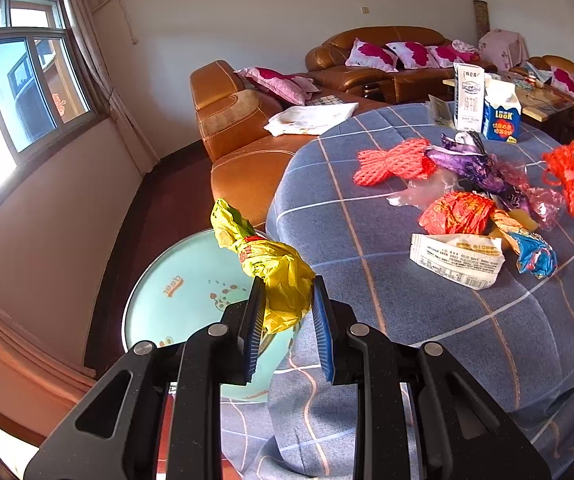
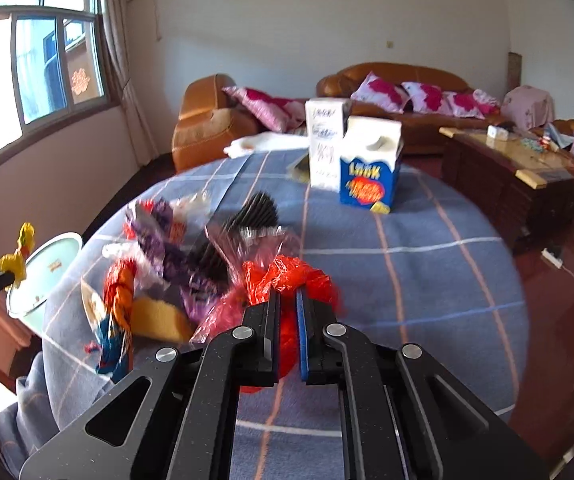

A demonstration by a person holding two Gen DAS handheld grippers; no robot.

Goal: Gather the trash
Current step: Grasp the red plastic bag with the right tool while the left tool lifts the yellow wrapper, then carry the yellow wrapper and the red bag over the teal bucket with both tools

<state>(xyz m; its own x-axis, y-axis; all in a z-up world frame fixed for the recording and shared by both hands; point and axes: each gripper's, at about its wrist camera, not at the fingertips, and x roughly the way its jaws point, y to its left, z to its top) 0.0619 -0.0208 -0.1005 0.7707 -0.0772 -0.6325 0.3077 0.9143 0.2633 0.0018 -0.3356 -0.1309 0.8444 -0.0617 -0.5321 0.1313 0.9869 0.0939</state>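
Left gripper [image 1: 287, 300] is clamped on a crumpled yellow plastic bag [image 1: 271, 268] right over the round pale-green bin [image 1: 155, 304]. Right gripper [image 2: 287, 300] is pinched tight on a crinkly red plastic wrapper [image 2: 287, 276] above the blue checked tablecloth [image 2: 427, 264].

Bright daylight glares through the window [image 1: 27, 92]; right view blurred, edges warped.

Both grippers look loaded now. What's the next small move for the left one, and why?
Probably ease the left gripper out over the pale green bin and release: it is shut on the yellow bag, which hangs near the bin's rim. The right gripper holds a red wrapper.
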